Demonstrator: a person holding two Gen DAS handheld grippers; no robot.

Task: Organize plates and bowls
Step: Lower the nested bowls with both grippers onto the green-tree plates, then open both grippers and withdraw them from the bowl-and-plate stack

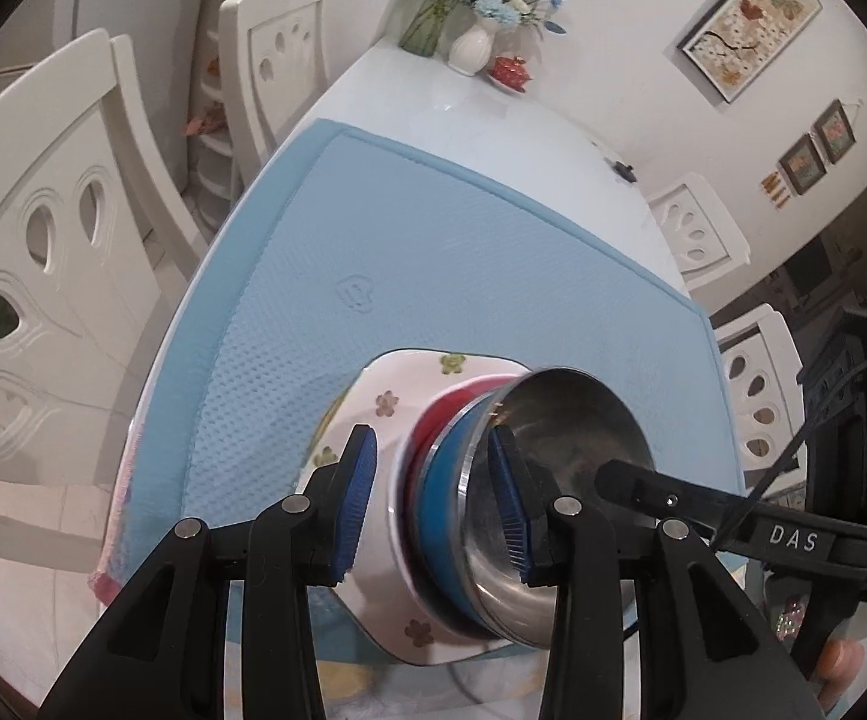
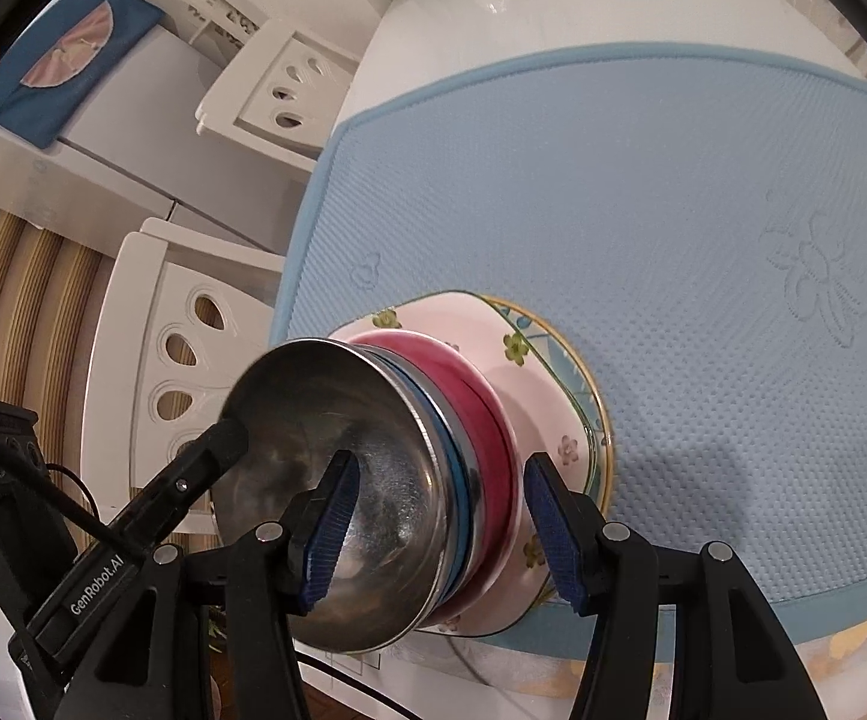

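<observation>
A stack stands at the near edge of the blue mat [image 1: 433,228]: a steel bowl [image 1: 577,432] nested in a blue bowl [image 1: 442,492] and a red bowl [image 1: 463,402], on a square floral plate [image 1: 385,402]. Under it lies a round gold-rimmed plate [image 2: 598,420]. My left gripper [image 1: 433,498] straddles the bowls' left wall, one pad inside the steel bowl, the other outside with a gap. My right gripper [image 2: 442,534] straddles the steel bowl's [image 2: 337,420] right wall and the red bowl [image 2: 481,420] likewise, pads not pressing. Both are open.
White chairs [image 1: 43,252] stand along the table's left side and more [image 1: 751,384] on the right. A vase of flowers [image 1: 472,42] and a red lidded dish [image 1: 508,69] sit at the far end. The table edge is just below the stack.
</observation>
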